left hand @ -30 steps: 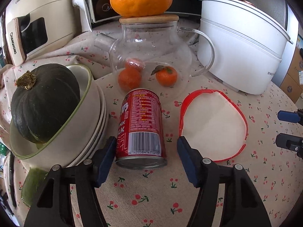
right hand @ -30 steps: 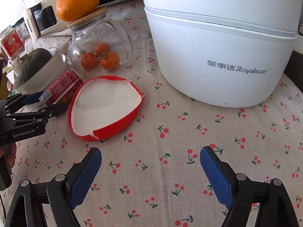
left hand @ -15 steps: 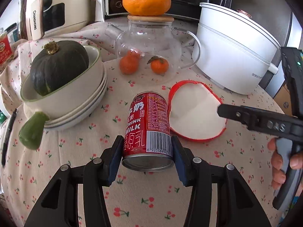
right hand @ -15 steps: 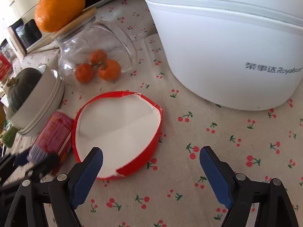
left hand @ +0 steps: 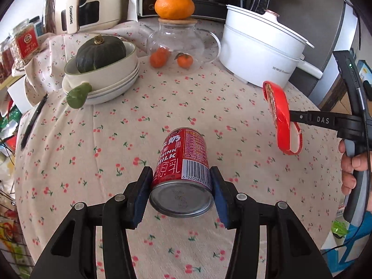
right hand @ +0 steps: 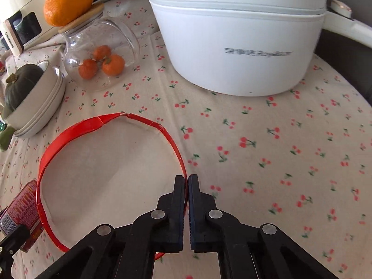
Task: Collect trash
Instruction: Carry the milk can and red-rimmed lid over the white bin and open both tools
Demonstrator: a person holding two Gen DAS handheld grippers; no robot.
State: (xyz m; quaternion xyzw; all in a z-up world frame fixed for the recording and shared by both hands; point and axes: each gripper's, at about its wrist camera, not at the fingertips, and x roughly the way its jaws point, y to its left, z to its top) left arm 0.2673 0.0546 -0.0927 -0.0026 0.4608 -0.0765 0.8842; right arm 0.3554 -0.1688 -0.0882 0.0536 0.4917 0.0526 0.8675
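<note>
We see one red can [left hand: 183, 160] with white letters and a bar code. It is a round metal tube with a shiny grey bottom, and that bottom faces us. It lies on its side, pinched between the two blue pads of our left claw [left hand: 181, 193], up off the surface [left hand: 116, 139]. From the can, the surface spreads out under and behind it, soft cloth with small red cherries all over.

To the right of the can we see one red lid [left hand: 282, 118]. It is a thin paper piece, flat and white inside, with a bent and torn red rim. Our right claw [right hand: 187, 181] is closed tight on that rim and holds the lid up.

Far behind the can stands one clear glass teapot [left hand: 179, 44] with a wooden top. One big orange [left hand: 174, 5] sits on the top, and three small oranges [right hand: 100, 62] are inside the glass.

Behind the can to the left is a pile of cream bowls [left hand: 104, 79], smooth and round. One dark green pumpkin [left hand: 100, 52] sits in the top bowl.

Behind the can to the right is one big white pot [left hand: 260, 48].
</note>
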